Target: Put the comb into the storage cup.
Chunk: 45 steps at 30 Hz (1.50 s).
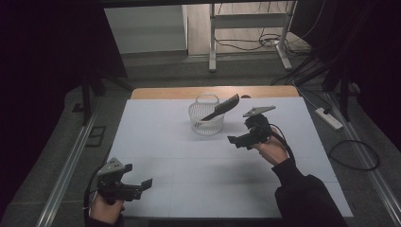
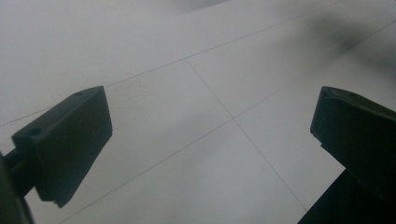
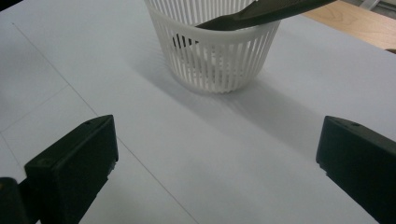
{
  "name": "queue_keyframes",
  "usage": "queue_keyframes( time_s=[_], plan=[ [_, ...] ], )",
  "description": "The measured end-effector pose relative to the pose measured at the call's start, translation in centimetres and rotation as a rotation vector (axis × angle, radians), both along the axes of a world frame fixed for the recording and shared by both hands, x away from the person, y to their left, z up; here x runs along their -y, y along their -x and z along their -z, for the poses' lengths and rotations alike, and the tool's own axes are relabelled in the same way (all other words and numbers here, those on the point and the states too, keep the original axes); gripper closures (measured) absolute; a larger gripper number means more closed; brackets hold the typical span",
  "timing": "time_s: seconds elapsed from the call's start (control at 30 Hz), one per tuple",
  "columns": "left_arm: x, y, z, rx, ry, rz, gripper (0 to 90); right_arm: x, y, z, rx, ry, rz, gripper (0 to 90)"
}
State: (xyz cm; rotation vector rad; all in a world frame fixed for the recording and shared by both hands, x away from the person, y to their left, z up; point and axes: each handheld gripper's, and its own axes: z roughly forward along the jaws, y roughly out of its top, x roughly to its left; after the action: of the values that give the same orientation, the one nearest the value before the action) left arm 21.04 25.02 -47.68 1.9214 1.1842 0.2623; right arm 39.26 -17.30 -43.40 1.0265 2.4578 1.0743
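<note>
high view has a white slatted basket [image 1: 206,118] standing upright toward the far middle of the desk [image 1: 156,142], with a dark comb [image 1: 222,108] propped inside it — one end down in the basket, the other slanting up and out over the rim toward the right. right claw [image 1: 235,140] hovers just to the right of the basket, near but apart from it, jaws spread wide and holding nothing; in the right gripper view the basket [image 3: 215,56] sits ahead between the jaws and the comb [image 3: 261,14] crosses its rim at the top. left claw [image 1: 142,185] is well apart at the near left corner, released too, and the left gripper view looks down at bare desk [image 2: 196,116] between its open jaws. the comb looks light, stiff and thin, likely smooth plastic, so it may slip or pivot if pinched at the very tip — a hold across the flat spine of the raised end seems best. the basket looks light as well and could tip or slide if the comb drags on its rim.
</note>
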Motion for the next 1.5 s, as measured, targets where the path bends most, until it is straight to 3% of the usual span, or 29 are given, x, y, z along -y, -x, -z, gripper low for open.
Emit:
queue_keyframes(
  time_s=[0.93, 1.13, 1.5],
  plan=[
    [-0.2, 0.1, 0.0, 0.006, 0.016, 0.01, 0.0, 2.1, 2.6, -0.1, 0.008, -0.001, -0.022, 0.0],
    [-0.2, 0.1, 0.0, 0.007, 0.02, 0.01, 0.0, 2.5, 3.2, -0.2, 0.037, -0.006, -0.023, 0.0],
    [-0.2, 0.1, 0.0, 0.008, 0.02, 0.011, 0.0, 3.1, 4.1, 0.0, 0.041, 0.012, -0.02, 0.0]
  ],
)
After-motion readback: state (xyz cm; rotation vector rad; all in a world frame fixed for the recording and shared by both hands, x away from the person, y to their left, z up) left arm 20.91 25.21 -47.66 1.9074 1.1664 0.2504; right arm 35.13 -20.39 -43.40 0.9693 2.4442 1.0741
